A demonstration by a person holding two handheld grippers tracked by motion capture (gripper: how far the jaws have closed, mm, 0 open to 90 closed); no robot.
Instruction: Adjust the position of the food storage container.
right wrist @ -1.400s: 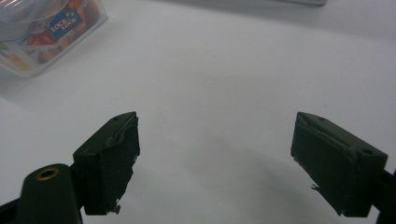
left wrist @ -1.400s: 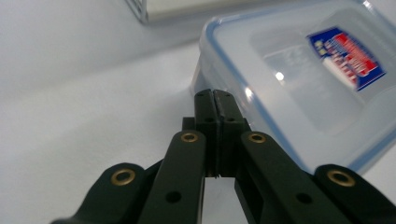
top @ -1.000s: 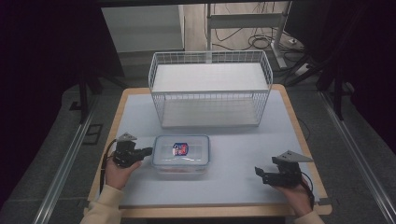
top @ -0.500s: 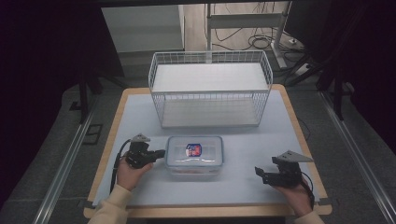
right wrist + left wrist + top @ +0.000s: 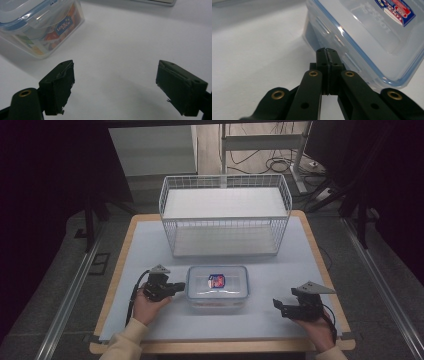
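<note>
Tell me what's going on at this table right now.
A person holds a gripper in each hand at a table. The left gripper, jaws shut with nothing between them, has its tips against the side of a clear plastic container with a blue-rimmed lid, as if nudging it sideways. The right gripper rests open on the table, apart from the container. A white wire basket stands at the far side, with nothing visible inside.

container (image 5: 217,286) and left tongs (image 5: 179,287) further right
</note>
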